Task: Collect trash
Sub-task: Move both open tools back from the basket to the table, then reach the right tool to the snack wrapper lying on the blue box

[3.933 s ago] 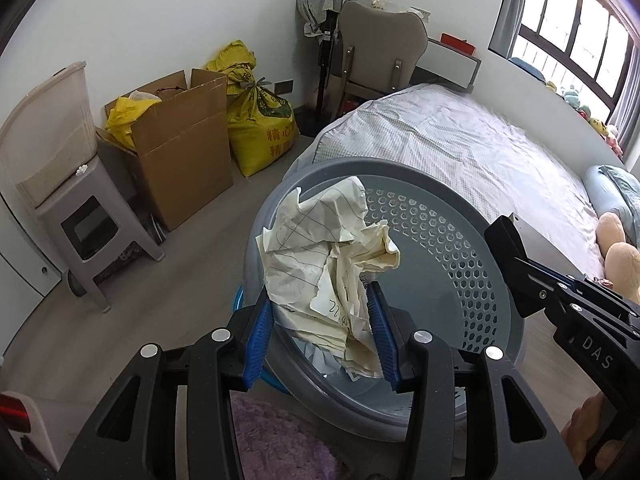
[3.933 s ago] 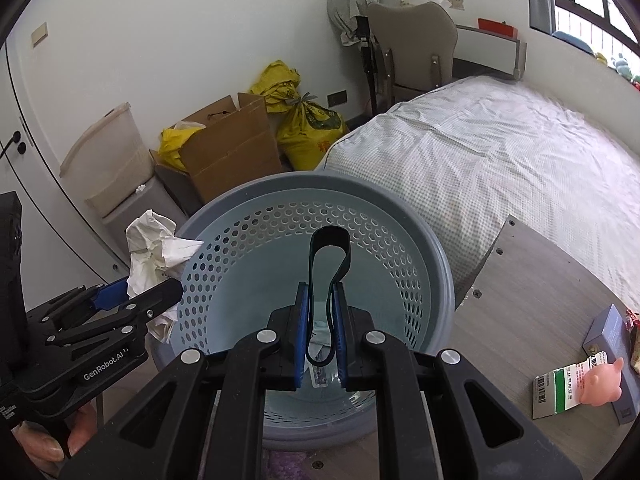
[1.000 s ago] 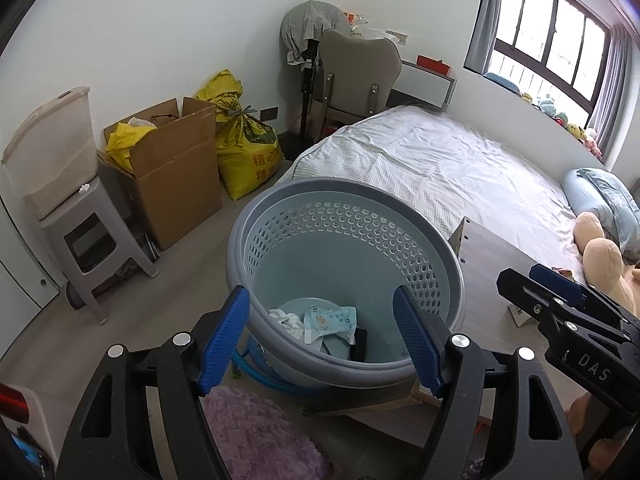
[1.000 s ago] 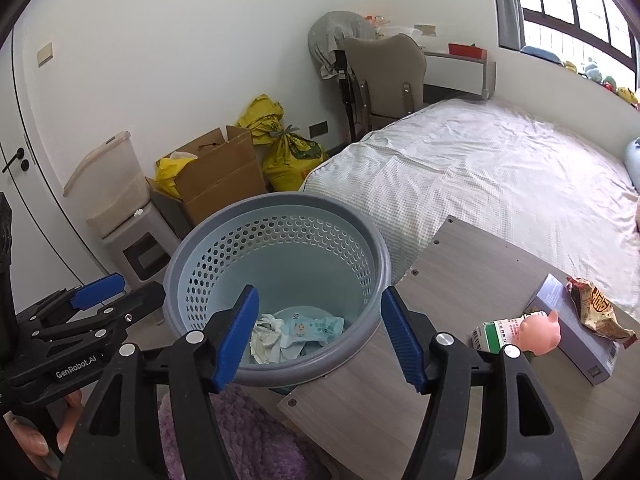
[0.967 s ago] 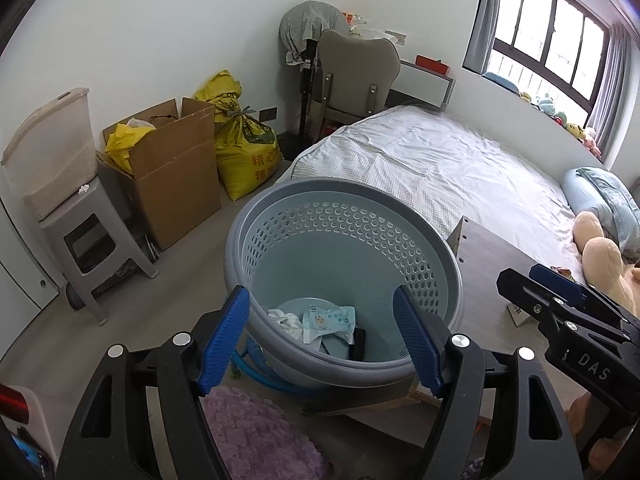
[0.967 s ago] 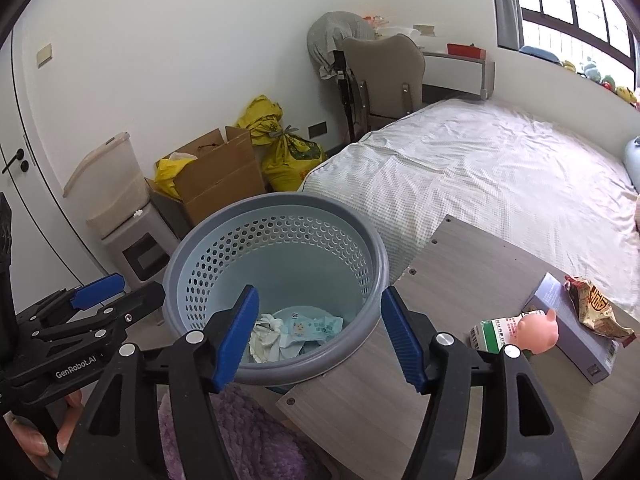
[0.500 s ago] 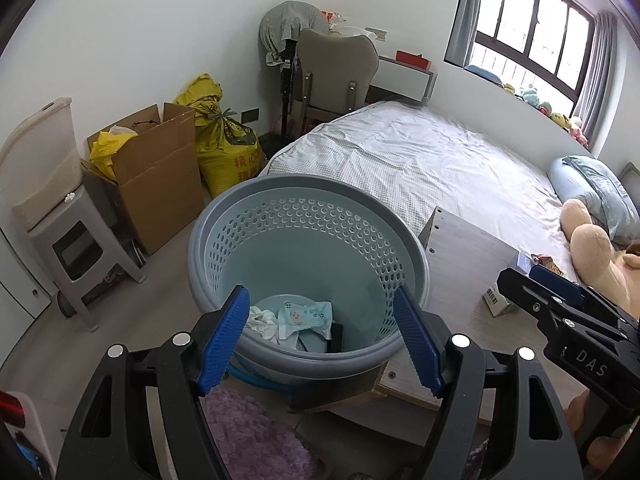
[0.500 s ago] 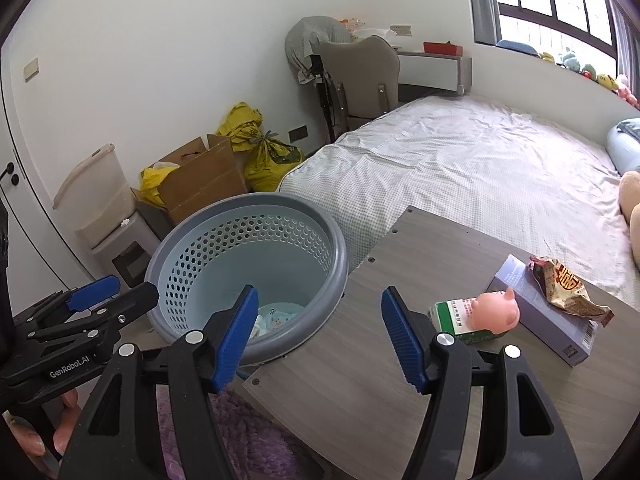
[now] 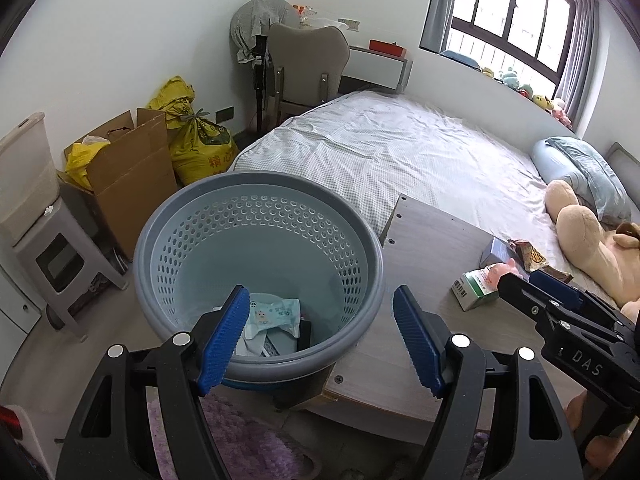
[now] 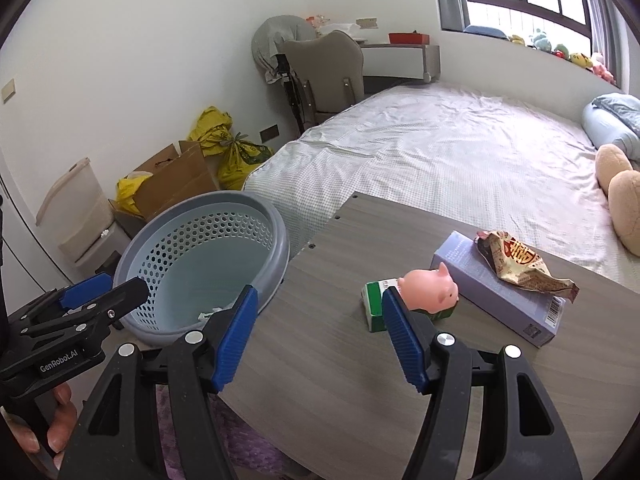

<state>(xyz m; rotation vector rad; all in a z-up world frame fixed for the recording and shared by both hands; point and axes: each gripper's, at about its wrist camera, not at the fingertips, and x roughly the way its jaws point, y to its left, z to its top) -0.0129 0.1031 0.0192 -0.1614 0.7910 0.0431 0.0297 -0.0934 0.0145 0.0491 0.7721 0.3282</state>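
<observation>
A grey-blue perforated basket (image 9: 168, 216) stands on the floor beside the wooden table (image 9: 424, 248); it also shows in the right wrist view (image 10: 280, 232). Trash lies in its bottom, among it a wipes packet (image 9: 276, 312). My left gripper (image 9: 320, 336) is open and empty just above the basket's near rim. My right gripper (image 10: 318, 334) is open and empty over the table (image 10: 320, 360). On the table lie a crumpled snack wrapper (image 10: 520, 266), a green-white carton (image 10: 374, 304), a pink toy pig (image 10: 428, 292) and a lilac box (image 10: 492, 300).
A bed (image 10: 460, 152) runs behind the table, with a plush bear (image 9: 588, 240) and a pillow. A cardboard box (image 9: 128, 168), yellow sacks (image 9: 196, 144), a plastic stool (image 9: 60, 256) and a chair (image 9: 304, 68) stand along the wall. A purple rug (image 9: 240, 440) lies below.
The crumpled paper and the black item dropped into the basket and both grippers opened. Both have since pulled back and swung right; the right one now faces the table's items.
</observation>
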